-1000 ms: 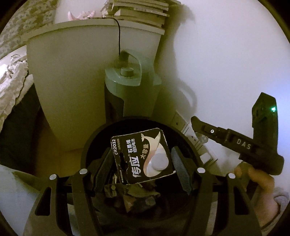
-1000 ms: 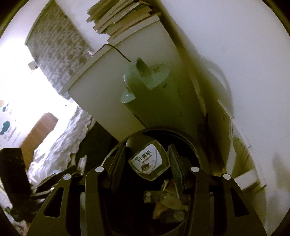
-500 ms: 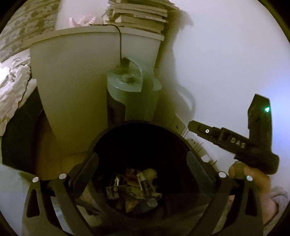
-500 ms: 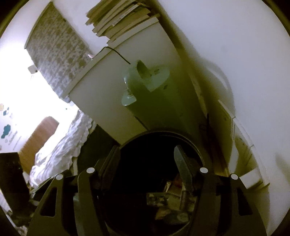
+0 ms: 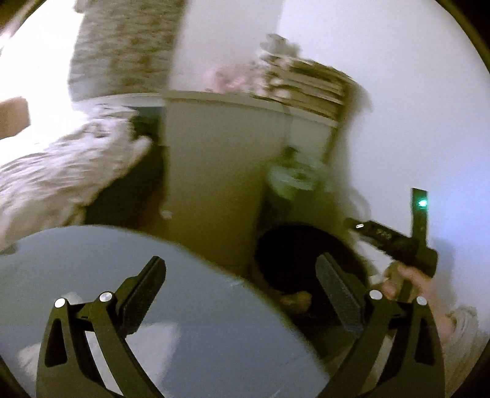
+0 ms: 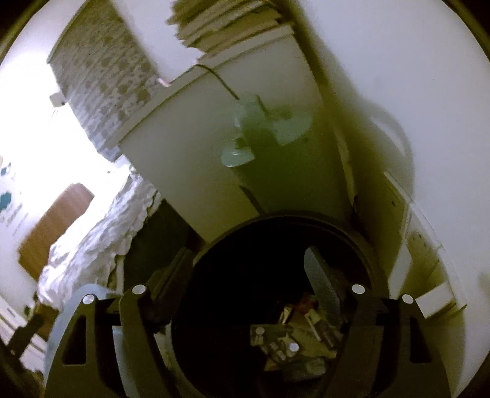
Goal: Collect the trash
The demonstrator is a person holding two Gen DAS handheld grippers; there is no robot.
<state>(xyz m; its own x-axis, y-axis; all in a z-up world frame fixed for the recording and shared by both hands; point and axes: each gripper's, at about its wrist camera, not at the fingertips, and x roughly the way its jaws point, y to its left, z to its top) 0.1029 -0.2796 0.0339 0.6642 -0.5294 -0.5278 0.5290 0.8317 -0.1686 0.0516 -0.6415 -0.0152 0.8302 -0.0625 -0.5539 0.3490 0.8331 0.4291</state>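
In the right wrist view, the black round bin holds several wrappers and small packs of trash at its bottom. My right gripper hangs over the bin's mouth. Its jaws are opening and nothing is between them. The blurred left wrist view shows my left gripper wide open and empty. Its left finger is over a grey round tabletop and its right finger is over the bin. The right gripper shows at the right, held by a hand.
A white cabinet with stacked books stands behind the bin. A green appliance with a black cord sits between cabinet and wall. A bed with ruffled white bedding lies to the left. White sockets line the right wall.
The battery card left my left gripper and the small packet left my right gripper; both fell into the bin. Both jaws widened. The left gripper swung left over the grey tabletop.
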